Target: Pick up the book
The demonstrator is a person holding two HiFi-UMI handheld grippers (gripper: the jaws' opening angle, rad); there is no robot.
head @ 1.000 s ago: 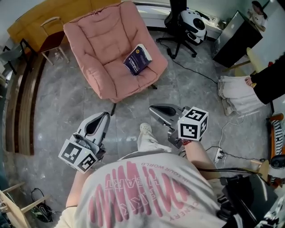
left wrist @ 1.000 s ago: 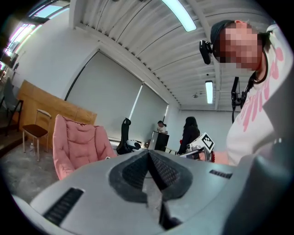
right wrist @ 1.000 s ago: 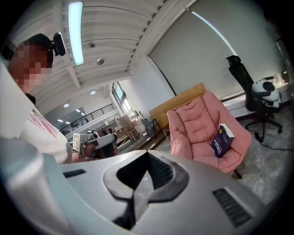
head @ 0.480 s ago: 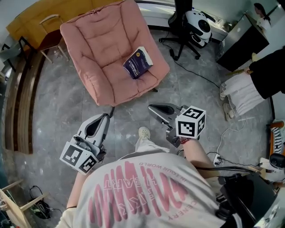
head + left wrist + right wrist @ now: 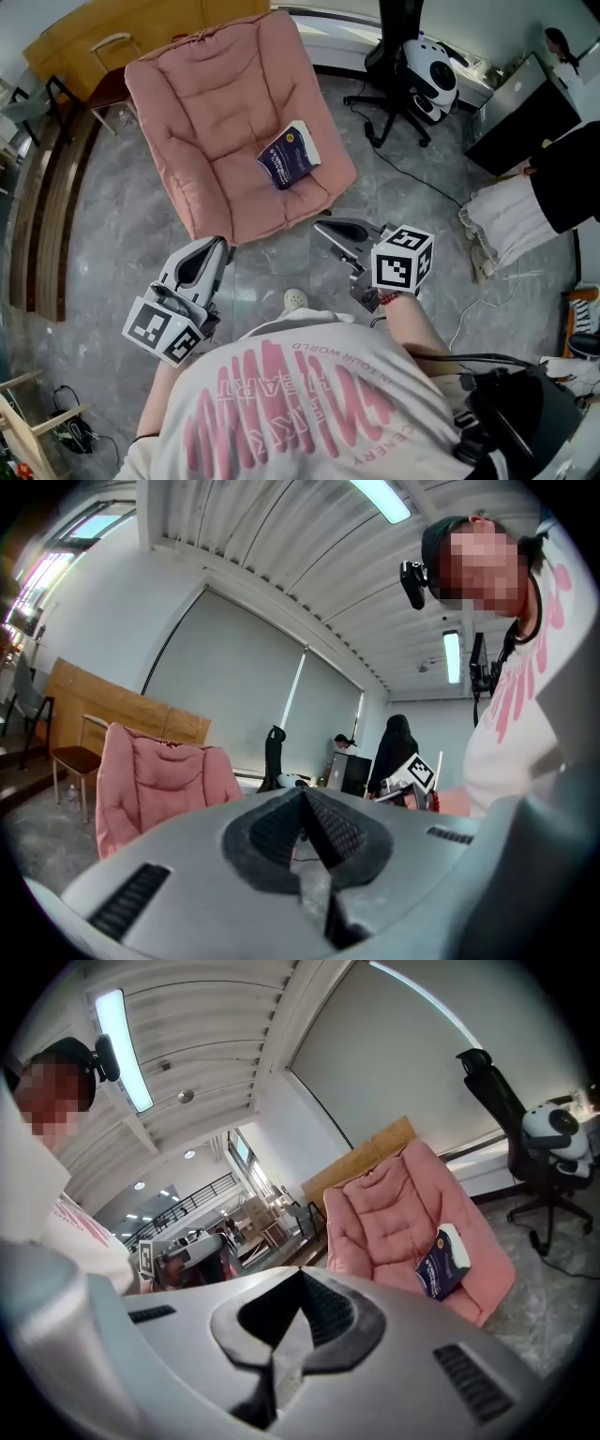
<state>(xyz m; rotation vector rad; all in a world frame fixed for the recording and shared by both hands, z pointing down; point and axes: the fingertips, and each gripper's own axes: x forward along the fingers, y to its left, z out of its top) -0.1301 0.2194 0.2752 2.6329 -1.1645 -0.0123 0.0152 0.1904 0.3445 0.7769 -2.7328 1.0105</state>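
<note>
Facing the pink armchair (image 5: 206,103), I see the book (image 5: 289,155) lying on its soft seat, tipped toward the right arm, probably because the cushion slopes. Bare grey floor (image 5: 122,234) gives me open room up to the chair's front edge; the office chair (image 5: 403,56) stands well off right. My left gripper (image 5: 214,248) and right gripper (image 5: 323,227) are both closed and empty, well short of the book.
</note>
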